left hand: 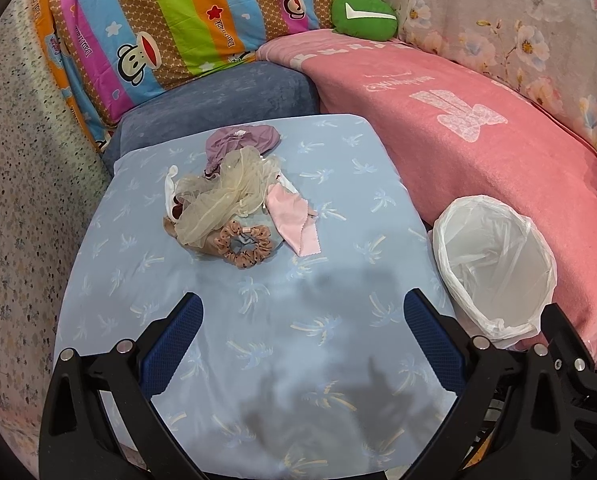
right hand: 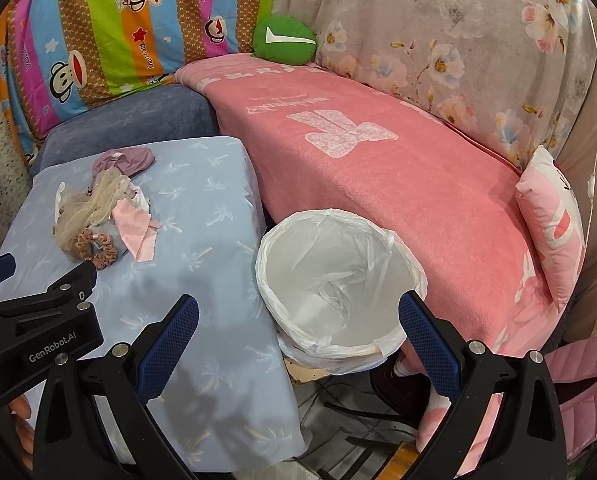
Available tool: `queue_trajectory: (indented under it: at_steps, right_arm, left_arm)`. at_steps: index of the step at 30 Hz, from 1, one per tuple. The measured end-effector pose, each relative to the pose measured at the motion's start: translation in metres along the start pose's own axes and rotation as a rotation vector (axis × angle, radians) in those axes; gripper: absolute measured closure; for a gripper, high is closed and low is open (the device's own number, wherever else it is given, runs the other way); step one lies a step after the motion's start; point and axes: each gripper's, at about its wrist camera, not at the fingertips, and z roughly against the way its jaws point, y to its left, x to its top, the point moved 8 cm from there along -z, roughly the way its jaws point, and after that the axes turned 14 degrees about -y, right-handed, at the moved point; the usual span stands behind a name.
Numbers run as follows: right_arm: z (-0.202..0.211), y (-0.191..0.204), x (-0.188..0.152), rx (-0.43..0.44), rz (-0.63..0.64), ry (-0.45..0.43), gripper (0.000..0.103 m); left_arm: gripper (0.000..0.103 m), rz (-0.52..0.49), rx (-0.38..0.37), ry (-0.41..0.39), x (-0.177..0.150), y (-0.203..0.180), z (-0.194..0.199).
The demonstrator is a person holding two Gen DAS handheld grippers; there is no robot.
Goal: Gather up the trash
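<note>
Left claw (left hand: pixel 302 344) and right claw (right hand: pixel 298 344): both wide apart, both empty.

I hold the left claw over the blue cushion (left hand: pixel 318 320), short of the scrap pile (left hand: pixel 234 204): sheer cream fabric, a pink cloth (left hand: pixel 294 224), a spotted scrunchie (left hand: pixel 244 246) and a purple piece. The lined bin (right hand: pixel 338 280) stands just beside the cushion, under my right claw. Risk, as I judge it: the tangled sheer fabric may drag neighbouring scraps off the cushion edge when lifted.

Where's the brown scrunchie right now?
The scrunchie lies on the blue cushion at the near edge of the pile, between the cream netting and the pink cloth; the right view shows it left of the bin.
</note>
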Motion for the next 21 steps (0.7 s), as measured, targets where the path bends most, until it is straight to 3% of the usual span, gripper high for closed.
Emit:
queue_trajectory:
  at_steps: [21]
  right_arm:
    - [0.0031,0.005,0.002,-0.017,0.0,-0.001,0.006]
  left_arm:
    - [0.007,0.003,-0.019,0.003,-0.0005,0.0043,0.0004]
